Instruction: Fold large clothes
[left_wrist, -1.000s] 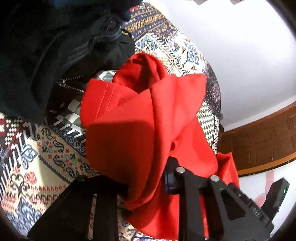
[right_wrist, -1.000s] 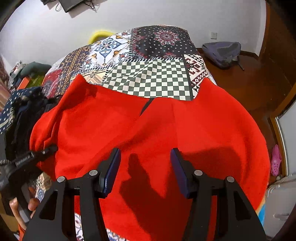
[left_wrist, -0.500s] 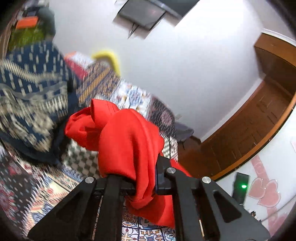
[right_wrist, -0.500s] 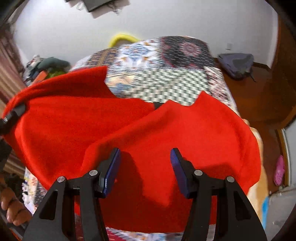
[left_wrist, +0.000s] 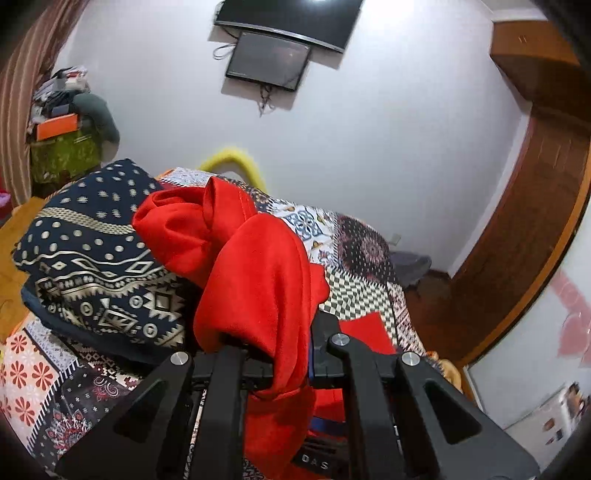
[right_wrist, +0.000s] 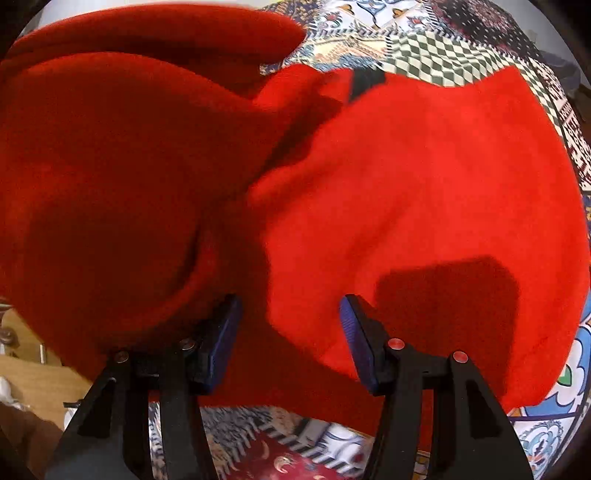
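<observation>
Hanging from the left gripper (left_wrist: 275, 354), a bunched fold of the soft red fleece garment (left_wrist: 258, 280) is pinched between jaws that have just been closing and now sit nearly together on the cloth. From the grip the fabric rises in a thick rope up and to the left, ending in a crumpled knot over the dark blue folded blanket with cream geometric bands (left_wrist: 96, 266); a shorter tail drops below the jaws. Its long axis in this view runs from lower right to upper left.

The left wrist view alone shows the room: a white wall, a small dark wall-mounted screen (left_wrist: 267, 61) and a brown wooden door frame (left_wrist: 532, 236).

The right wrist view shows the rest of the garment, spread wide over the patchwork bedspread of checks and floral tiles (right_wrist: 443, 48), its left portion lifted and in shadow, its right portion lying flat. The right gripper (right_wrist: 288, 336) stands about half open just above the cloth, with nothing held between its blue pads (right_wrist: 356, 343).
</observation>
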